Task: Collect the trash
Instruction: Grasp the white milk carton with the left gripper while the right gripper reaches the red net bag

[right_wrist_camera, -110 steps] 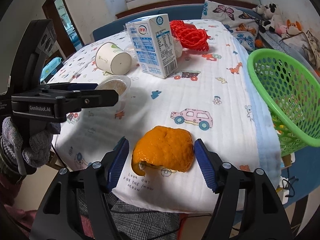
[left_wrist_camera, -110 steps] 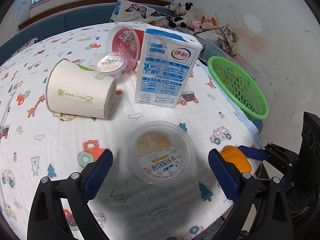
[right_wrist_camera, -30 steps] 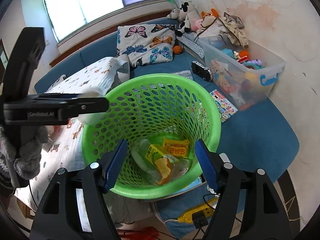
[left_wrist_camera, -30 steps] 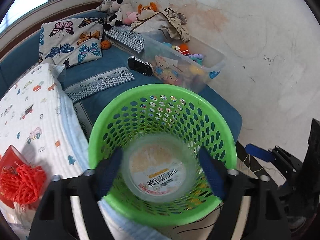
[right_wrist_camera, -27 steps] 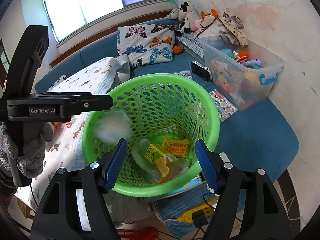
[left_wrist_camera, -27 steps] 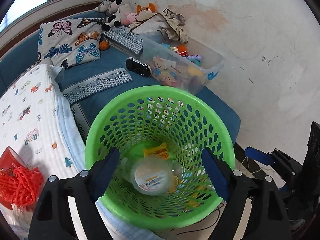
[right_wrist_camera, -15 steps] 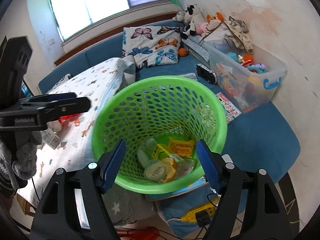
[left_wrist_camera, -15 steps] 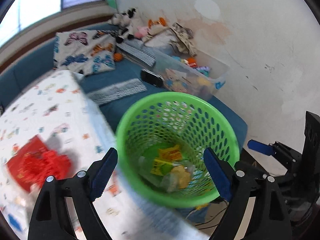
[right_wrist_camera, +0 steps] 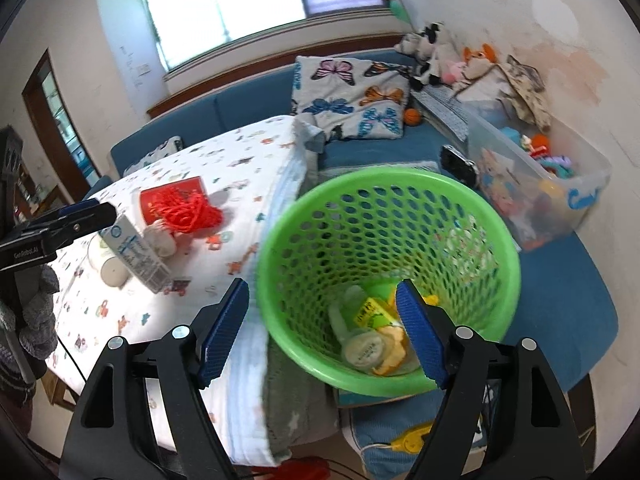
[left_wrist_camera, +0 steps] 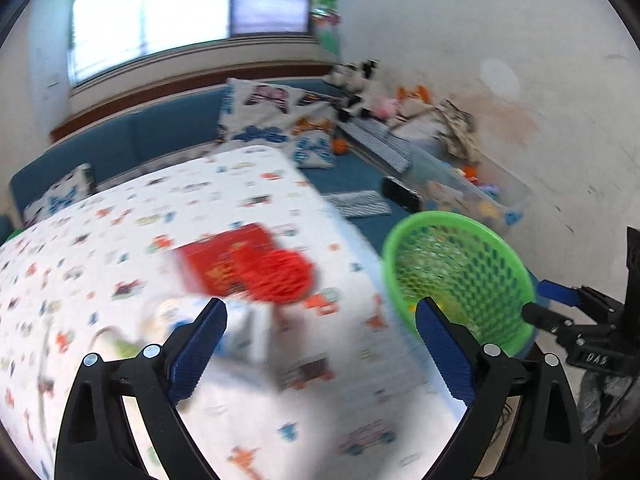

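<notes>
A green mesh basket (right_wrist_camera: 384,216) stands beside the table's right edge and holds a clear lidded cup (right_wrist_camera: 364,350), orange peel (right_wrist_camera: 392,344) and wrappers. It also shows in the left wrist view (left_wrist_camera: 456,264). My right gripper (right_wrist_camera: 322,332) is open and empty, above the basket's near rim. My left gripper (left_wrist_camera: 320,348) is open and empty over the table, in a blurred view. On the table lie a red net (right_wrist_camera: 192,210) on a red packet (left_wrist_camera: 224,260), a milk carton (right_wrist_camera: 136,248) and a paper cup (right_wrist_camera: 112,272).
The table has a white cartoon-print cloth (right_wrist_camera: 240,168). A blue sofa (right_wrist_camera: 560,280) carries butterfly pillows (right_wrist_camera: 352,96), plush toys (right_wrist_camera: 432,52) and a clear toy bin (right_wrist_camera: 536,184). A yellow power strip (right_wrist_camera: 412,440) lies on the floor below the basket.
The left gripper let the clear cup fall into the basket and has swung left, back over the table. The right gripper has pulled back a little from the basket.
</notes>
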### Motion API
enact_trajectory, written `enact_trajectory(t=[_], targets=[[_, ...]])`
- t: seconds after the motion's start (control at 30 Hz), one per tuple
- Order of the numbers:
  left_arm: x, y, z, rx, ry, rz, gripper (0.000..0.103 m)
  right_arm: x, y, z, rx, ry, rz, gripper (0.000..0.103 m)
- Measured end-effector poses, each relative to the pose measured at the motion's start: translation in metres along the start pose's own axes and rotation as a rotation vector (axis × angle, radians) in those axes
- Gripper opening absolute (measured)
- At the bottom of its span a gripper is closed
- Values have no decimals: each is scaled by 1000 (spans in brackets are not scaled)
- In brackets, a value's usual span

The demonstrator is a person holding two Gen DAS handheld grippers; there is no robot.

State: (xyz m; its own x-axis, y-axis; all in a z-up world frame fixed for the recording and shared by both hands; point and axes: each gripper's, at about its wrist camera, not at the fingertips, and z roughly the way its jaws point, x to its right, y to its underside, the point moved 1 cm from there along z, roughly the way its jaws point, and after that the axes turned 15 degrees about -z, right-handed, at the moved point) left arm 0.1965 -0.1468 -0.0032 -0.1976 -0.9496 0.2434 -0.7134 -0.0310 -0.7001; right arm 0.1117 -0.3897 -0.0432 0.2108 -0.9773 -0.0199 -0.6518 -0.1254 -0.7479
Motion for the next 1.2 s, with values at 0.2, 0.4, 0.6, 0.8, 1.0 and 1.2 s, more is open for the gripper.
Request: enact_trajectory(t=[0.2,0.4,0.6,0.8,1.0,1.2], targets=[[-39,12,-4,22,-84,-67,95,-14,-17,7,4,-31,-52,76],[-51,18,20,-15,-109,-81,95,-32,-33,16,1,-59,-103,76],[-56,22,41,-33,-134,-67,95,-45,-42,30,-24,-90,-142,77],[-59,22,50,-23,-107,-69,85,-58,-46,47,-58,-120,-175,77],[-62,21,46,-23,-78,-82,63,-71,-55,57,-64,-149,-208,77],[-68,20,23,9,-57,-106,62,-82,-68,71,-61,-203,-213,76]])
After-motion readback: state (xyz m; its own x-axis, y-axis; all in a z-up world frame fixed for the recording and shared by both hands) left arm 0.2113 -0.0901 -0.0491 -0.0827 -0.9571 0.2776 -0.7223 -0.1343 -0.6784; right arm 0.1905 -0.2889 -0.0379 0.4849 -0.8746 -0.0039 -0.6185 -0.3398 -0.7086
